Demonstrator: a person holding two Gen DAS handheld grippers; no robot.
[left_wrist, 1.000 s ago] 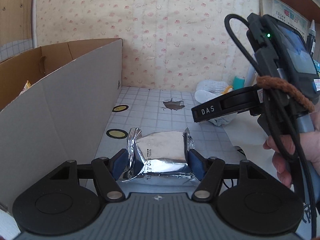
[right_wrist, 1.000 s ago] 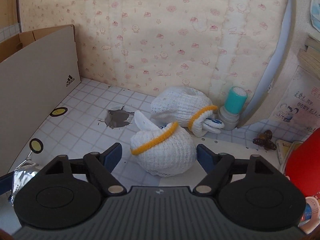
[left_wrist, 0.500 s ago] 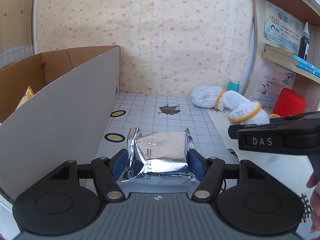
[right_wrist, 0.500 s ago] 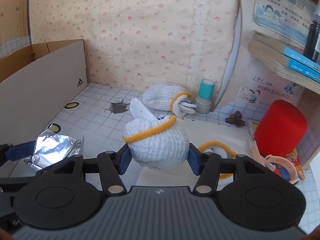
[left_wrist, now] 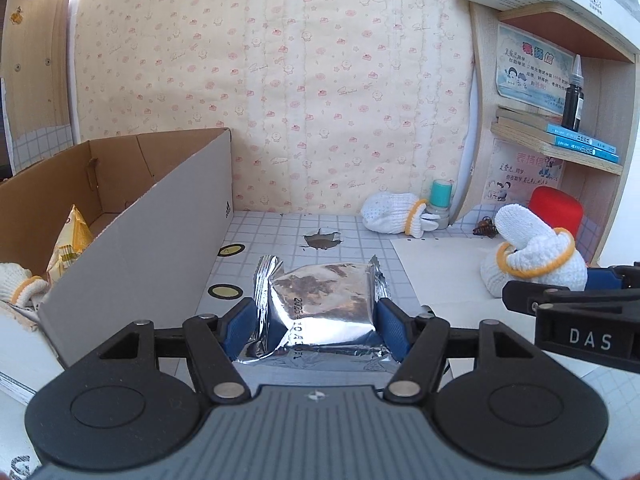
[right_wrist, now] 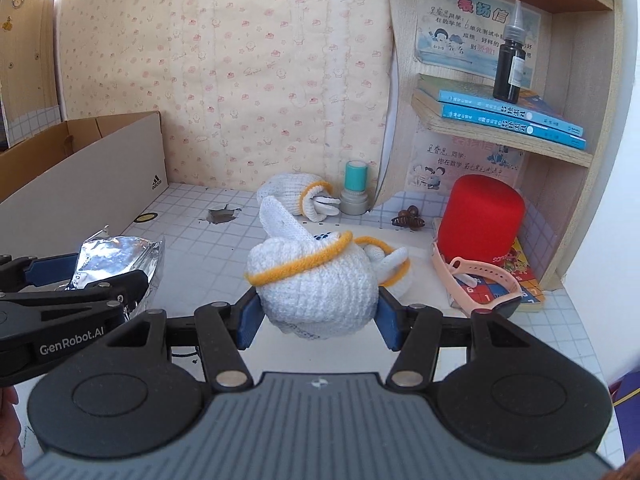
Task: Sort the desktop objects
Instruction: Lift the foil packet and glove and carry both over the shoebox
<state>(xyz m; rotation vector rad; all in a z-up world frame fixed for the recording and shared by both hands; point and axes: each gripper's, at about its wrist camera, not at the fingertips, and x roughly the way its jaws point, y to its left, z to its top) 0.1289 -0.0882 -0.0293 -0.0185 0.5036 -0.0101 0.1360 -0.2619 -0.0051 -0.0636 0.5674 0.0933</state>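
Printing on the crinkled silver foil snack packet (left_wrist: 322, 304) is only partly legible, and its near edge is cut off behind the left gripper (left_wrist: 316, 326) body; that gripper's blue pads (left_wrist: 390, 330) are clenched on the packet's two sides, holding it level above the grid-patterned desktop (left_wrist: 276, 236), just right of the open brown cardboard box (left_wrist: 132, 240). Inside the box, a yellow snack bag (left_wrist: 72, 242) and a white glove with an orange cuff (left_wrist: 18, 286) are half hidden by the near wall. Right gripper (right_wrist: 316, 316) points forward beside the left one, its jaws grasping a balled white knitted glove with a yellow cuff band (right_wrist: 316, 280) clear of the white paper sheet (right_wrist: 416, 276). A second balled white glove (right_wrist: 296, 196) lies by the back wall next to a teal-capped stamp (right_wrist: 354, 188). Under the red cylinder (right_wrist: 480, 220), a pink watch strap (right_wrist: 484, 280) partly covers a puzzle book whose cover cannot be made out
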